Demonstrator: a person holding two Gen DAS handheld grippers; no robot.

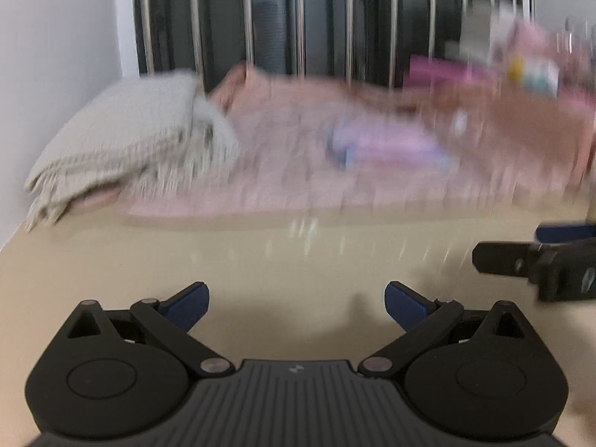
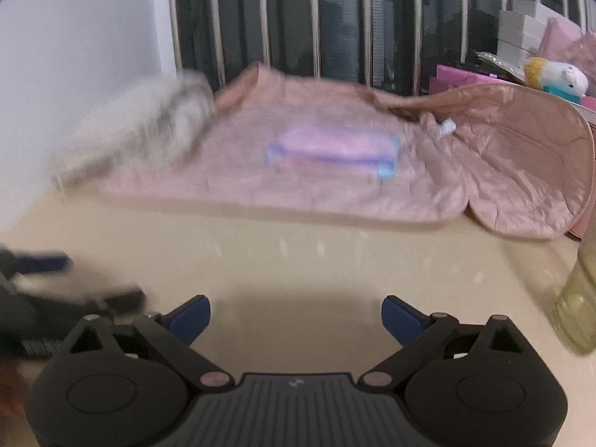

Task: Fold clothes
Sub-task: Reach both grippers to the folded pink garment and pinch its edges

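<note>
**Table layout**

Pink quilted jacket lies spread across far half of beige tabletop, against dark slatted window. Folded grey knitted garment sits at its left end, overlapping it. Small folded lilac cloth on jacket's middle. White plush toy behind jacket, right. Yellowish translucent bottle near right edge.

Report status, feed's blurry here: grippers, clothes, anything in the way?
Left gripper and right gripper open, empty, over bare table. Pink jacket spread flat, unfolded. Grey knit overlaps its left edge; purple packet lies on it.
</note>
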